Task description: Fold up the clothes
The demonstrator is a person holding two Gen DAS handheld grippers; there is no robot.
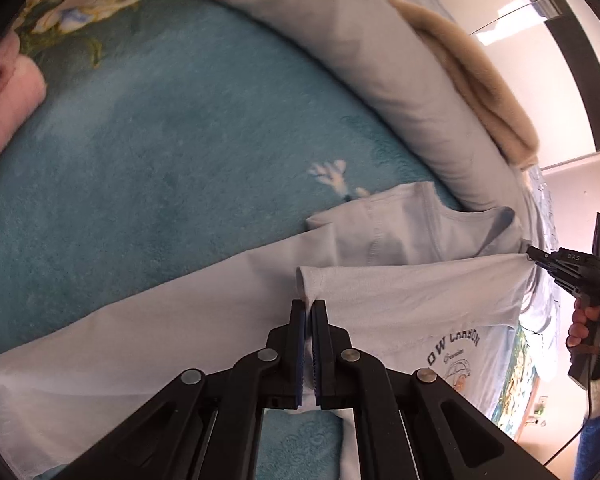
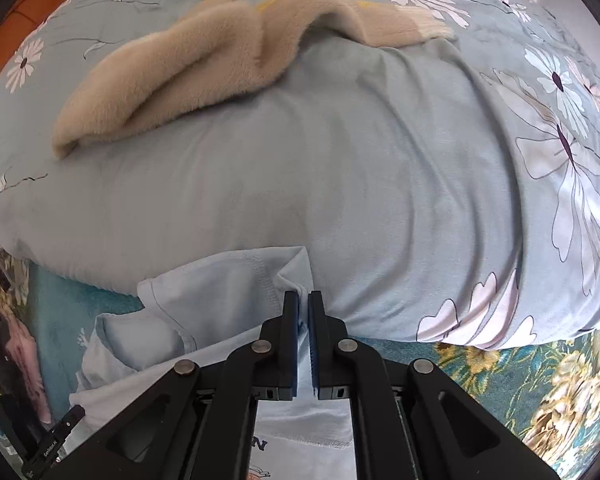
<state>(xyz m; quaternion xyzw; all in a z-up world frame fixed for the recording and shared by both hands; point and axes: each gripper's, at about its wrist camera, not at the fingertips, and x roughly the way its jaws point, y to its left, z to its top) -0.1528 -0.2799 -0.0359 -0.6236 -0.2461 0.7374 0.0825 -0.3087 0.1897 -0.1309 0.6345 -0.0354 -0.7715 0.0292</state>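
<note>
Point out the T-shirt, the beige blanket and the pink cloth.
T-shirt (image 1: 400, 296): left wrist view, on the lifted fold.
Beige blanket (image 2: 188, 68): right wrist view, on its fuzzy middle.
Pink cloth (image 1: 8, 96): left wrist view, on its rolled edge.

Left gripper (image 1: 309, 304), jaws closed to a narrow slit pinching cloth, linkage arms splayed below, right gripper (image 2: 304, 296), jaws likewise pinched on fabric, its handle held in a hand (image 1: 580, 326), fingers wrapped around.

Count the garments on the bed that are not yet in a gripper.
1 clearly: a pink garment bunched at the teal blanket's far left edge. Both grippers hold the pale blue T-shirt. The beige plush piece on the pillow may be another.
</note>
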